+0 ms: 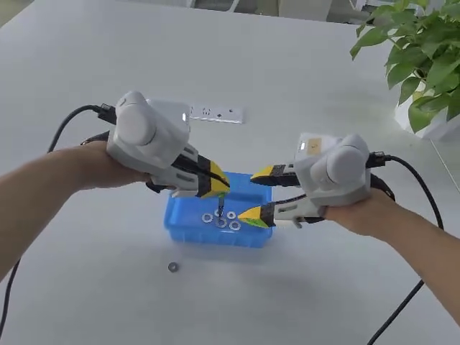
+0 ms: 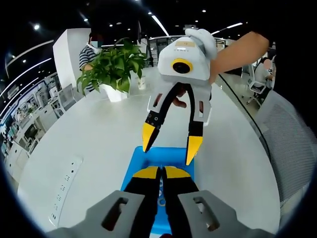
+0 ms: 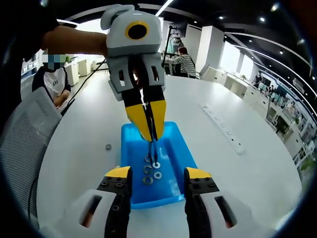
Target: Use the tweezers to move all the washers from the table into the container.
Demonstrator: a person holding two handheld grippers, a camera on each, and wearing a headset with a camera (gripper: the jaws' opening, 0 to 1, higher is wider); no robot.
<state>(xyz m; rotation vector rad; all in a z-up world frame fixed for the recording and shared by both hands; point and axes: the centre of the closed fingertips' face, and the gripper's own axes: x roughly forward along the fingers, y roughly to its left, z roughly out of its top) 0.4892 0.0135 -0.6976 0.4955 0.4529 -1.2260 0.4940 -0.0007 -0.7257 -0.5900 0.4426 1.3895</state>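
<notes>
A blue container sits on the white table between my two grippers, with several washers inside it. My left gripper is shut on thin tweezers, which point down into the container. Their tip meets a washer near the tray floor, beside other washers. One washer lies alone on the table in front of the container, also seen as a washer beside the tray. My right gripper stands open over the container's right end, holding nothing. The same right gripper faces my left gripper.
A white power strip lies on the table behind the container. A potted plant stands at the far right corner. Cables trail from both grippers. People sit at desks in the background, and a mesh chair stands by the table edge.
</notes>
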